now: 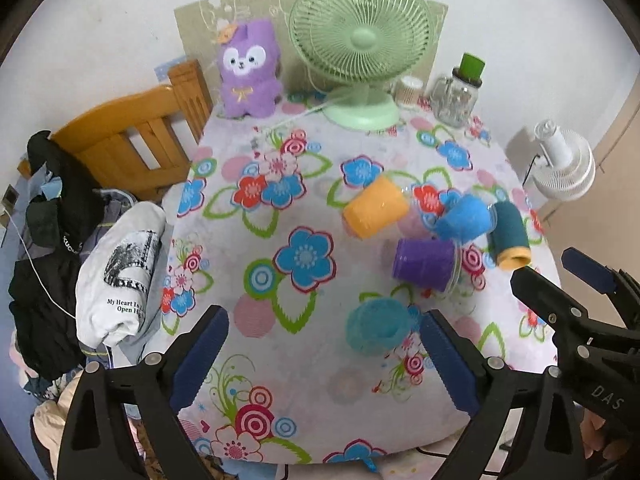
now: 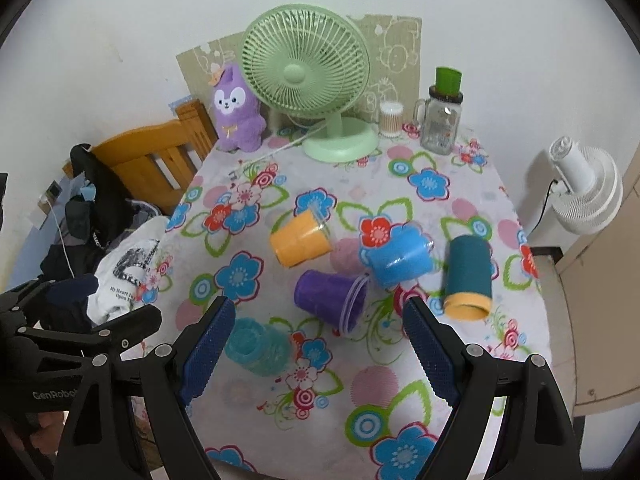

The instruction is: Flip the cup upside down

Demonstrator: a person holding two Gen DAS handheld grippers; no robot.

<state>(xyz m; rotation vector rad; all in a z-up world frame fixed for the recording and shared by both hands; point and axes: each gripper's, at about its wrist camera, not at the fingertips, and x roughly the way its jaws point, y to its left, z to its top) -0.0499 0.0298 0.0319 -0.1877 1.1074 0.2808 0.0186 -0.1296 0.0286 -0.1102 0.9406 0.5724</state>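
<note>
Several plastic cups lie on the flowered tablecloth (image 1: 280, 280). An orange cup (image 1: 374, 210) (image 2: 300, 240), a purple cup (image 1: 424, 264) (image 2: 328, 296), a blue cup (image 1: 466, 220) (image 2: 400, 260) and a dark teal cup with an orange rim (image 1: 510, 236) (image 2: 468, 276) lie on their sides. A light teal cup (image 1: 378, 330) (image 2: 256, 346) stands with its base up near the front. My left gripper (image 1: 324, 354) is open and empty, just left of the light teal cup. My right gripper (image 2: 320, 348) (image 1: 560, 276) is open and empty above the table front, near the purple cup.
A green desk fan (image 1: 362, 44), a purple plush toy (image 1: 248, 68), a glass jar with a green lid (image 1: 456, 96) and a small container (image 1: 408, 90) stand at the table's back. A wooden chair (image 1: 132, 140) and piled clothes (image 1: 80, 260) are left. A white fan (image 1: 564, 160) is right.
</note>
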